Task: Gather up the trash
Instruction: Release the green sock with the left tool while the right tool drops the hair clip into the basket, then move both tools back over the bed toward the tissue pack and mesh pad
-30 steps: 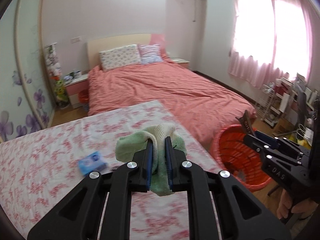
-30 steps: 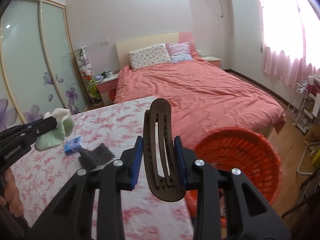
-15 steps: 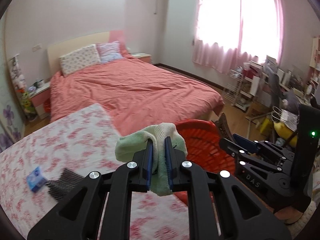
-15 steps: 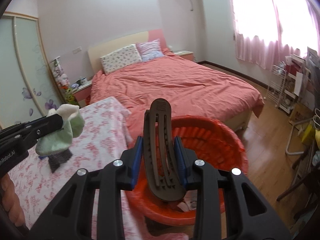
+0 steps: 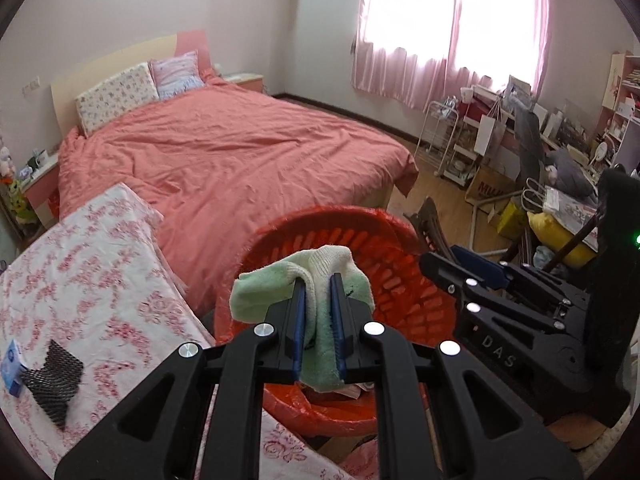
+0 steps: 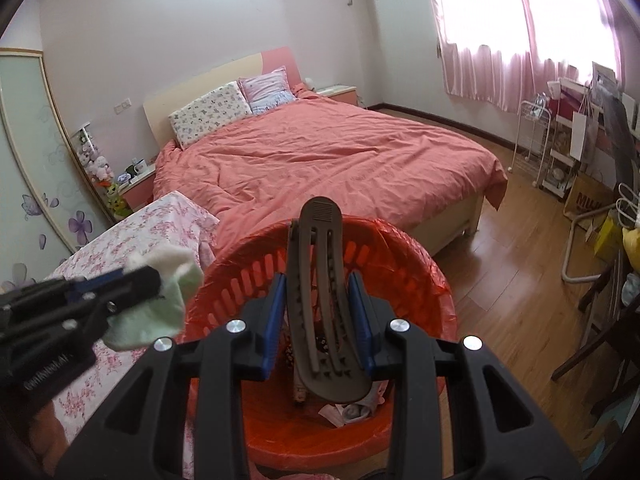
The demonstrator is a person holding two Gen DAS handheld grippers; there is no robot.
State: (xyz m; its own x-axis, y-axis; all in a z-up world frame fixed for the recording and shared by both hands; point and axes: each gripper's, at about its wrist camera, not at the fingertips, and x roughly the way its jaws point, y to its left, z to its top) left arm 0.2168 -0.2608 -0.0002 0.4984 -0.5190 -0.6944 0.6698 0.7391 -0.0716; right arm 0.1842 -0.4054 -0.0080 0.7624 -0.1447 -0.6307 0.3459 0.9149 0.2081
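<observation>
From the left wrist, the left claw [image 5: 317,312] is clenched on a green and white sock [image 5: 316,280], held above the orange basket [image 5: 404,264]. A black mesh piece [image 5: 52,376] and a small blue box [image 5: 10,366] lie on the flowered surface [image 5: 100,264]. The right claw [image 5: 460,268] shows at the right.

From the right wrist, the right claw [image 6: 318,320] grips a dark, curved plastic piece [image 6: 320,296] standing upright over the basket [image 6: 404,264]. Scraps lie inside the basket. The left claw [image 6: 148,280] holds the sock [image 6: 160,300] at the basket's left rim. The pink bed [image 6: 340,160] lies behind.
</observation>
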